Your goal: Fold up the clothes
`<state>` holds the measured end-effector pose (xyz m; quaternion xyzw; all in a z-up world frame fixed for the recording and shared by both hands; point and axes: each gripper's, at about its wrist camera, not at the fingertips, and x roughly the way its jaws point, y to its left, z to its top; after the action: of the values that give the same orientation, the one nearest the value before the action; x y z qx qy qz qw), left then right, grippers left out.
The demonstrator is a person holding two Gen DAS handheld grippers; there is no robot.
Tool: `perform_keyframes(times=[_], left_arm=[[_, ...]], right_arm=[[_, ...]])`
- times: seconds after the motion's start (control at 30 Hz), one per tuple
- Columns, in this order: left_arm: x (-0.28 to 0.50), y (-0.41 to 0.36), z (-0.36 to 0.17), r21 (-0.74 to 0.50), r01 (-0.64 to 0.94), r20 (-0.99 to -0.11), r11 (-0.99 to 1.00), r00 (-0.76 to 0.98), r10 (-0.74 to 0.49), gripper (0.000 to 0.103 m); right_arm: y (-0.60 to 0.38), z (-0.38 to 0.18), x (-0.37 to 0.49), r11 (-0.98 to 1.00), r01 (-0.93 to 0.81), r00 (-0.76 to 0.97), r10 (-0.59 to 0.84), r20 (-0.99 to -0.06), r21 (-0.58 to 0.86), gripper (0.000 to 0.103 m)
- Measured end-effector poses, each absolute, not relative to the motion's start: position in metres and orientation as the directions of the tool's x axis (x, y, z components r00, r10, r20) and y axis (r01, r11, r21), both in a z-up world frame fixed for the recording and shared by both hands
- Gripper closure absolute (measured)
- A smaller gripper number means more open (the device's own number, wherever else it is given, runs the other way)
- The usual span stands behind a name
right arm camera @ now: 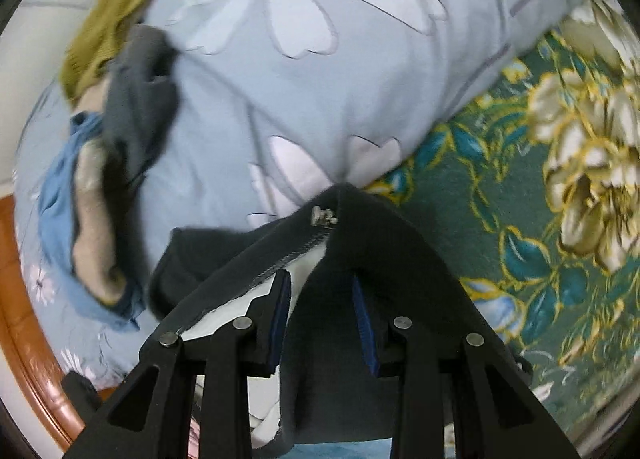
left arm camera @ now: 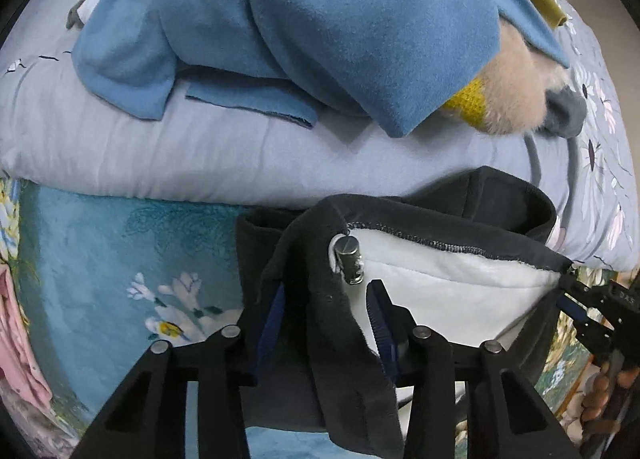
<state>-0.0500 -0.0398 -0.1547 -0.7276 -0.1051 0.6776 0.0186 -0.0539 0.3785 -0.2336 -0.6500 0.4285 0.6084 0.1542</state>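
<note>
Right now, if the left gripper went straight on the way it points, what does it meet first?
The dark jacket that the left gripper already pinches. Past that fold, probably the teal floral blanket or the pale blue quilt; depth unclear.

A pale blue quilt [left arm camera: 200, 155] printed with white, purple-centred flowers lies bunched across the bed. Beneath its edge on one side spreads a teal floral blanket [left arm camera: 100, 259], on the other a dark green blanket [right arm camera: 460, 227] with large cream and gold blossoms. A strip of reddish wooden bed frame [right arm camera: 28, 343] shows at the lower left of the right wrist view.
</note>
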Motion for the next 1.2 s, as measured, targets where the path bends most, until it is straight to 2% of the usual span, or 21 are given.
perform_keyframes(times=[0.07,0.1,0.13,0.27,0.4,0.5,0.57,0.67,0.73,0.93,0.97,1.0,1.03,1.07,1.2], left_arm=[[-0.048,-0.047,-0.156,-0.178,0.129,-0.98,-0.976,0.065,0.187,0.079],[-0.046,-0.053,-0.157,-0.197,0.141,-0.976,-0.97,0.066,0.207,0.087],[-0.044,-0.061,-0.158,-0.22,0.156,-0.97,-0.963,0.066,0.233,0.089],[-0.038,-0.091,-0.157,-0.311,0.237,-0.942,-0.92,0.051,0.331,0.092],[-0.032,-0.137,-0.147,-0.427,0.403,-0.892,-0.81,-0.039,0.451,0.094],[-0.042,-0.168,-0.157,-0.405,0.515,-0.899,-0.756,-0.07,0.433,0.094],[-0.046,-0.174,-0.171,-0.413,0.559,-0.884,-0.719,-0.058,0.463,0.094],[-0.049,-0.165,-0.181,-0.41,0.526,-0.89,-0.745,-0.051,0.454,0.092],[-0.046,-0.161,-0.181,-0.444,0.487,-0.878,-0.752,-0.069,0.474,0.088],[-0.028,-0.169,-0.141,-0.567,0.308,-0.823,-0.764,-0.174,0.541,0.06],[-0.023,-0.174,-0.132,-0.581,0.27,-0.814,-0.768,-0.203,0.544,0.047],[-0.017,-0.178,-0.124,-0.586,0.236,-0.809,-0.775,-0.229,0.542,0.027],[-0.01,-0.183,-0.12,-0.577,0.207,-0.812,-0.79,-0.245,0.529,0.021],[-0.003,-0.188,-0.118,-0.561,0.181,-0.82,-0.808,-0.257,0.512,0.019],[-0.021,-0.168,-0.147,-0.53,0.192,-0.843,-0.826,-0.232,0.486,0.019]], right_arm=[[0.381,-0.237,-0.051,-0.59,-0.739,-0.101,-0.379,-0.92,0.325,0.09],[0.383,-0.238,-0.049,-0.595,-0.729,-0.105,-0.39,-0.915,0.337,0.092],[0.387,-0.238,-0.046,-0.592,-0.721,-0.119,-0.408,-0.905,0.361,0.095],[0.406,-0.232,-0.029,-0.537,-0.707,-0.209,-0.462,-0.862,0.459,0.097],[0.434,-0.211,-0.019,-0.451,-0.691,-0.35,-0.476,-0.807,0.566,0.097],[0.458,-0.201,-0.029,-0.462,-0.688,-0.406,-0.394,-0.825,0.559,0.103],[0.471,-0.208,-0.038,-0.418,-0.714,-0.426,-0.378,-0.822,0.562,0.103],[0.473,-0.215,-0.05,-0.421,-0.719,-0.408,-0.388,-0.826,0.553,0.103],[0.465,-0.214,-0.055,-0.48,-0.668,-0.4,-0.413,-0.818,0.569,0.102],[0.438,-0.204,-0.053,-0.666,-0.468,-0.37,-0.449,-0.813,0.581,0.099],[0.438,-0.204,-0.049,-0.686,-0.446,-0.367,-0.445,-0.817,0.574,0.088],[0.437,-0.206,-0.046,-0.7,-0.426,-0.363,-0.449,-0.817,0.573,0.08],[0.437,-0.21,-0.042,-0.704,-0.408,-0.357,-0.463,-0.811,0.582,0.062],[0.437,-0.215,-0.039,-0.707,-0.39,-0.352,-0.478,-0.805,0.59,0.056],[0.428,-0.235,-0.029,-0.729,-0.339,-0.308,-0.511,-0.802,0.595,0.056]])
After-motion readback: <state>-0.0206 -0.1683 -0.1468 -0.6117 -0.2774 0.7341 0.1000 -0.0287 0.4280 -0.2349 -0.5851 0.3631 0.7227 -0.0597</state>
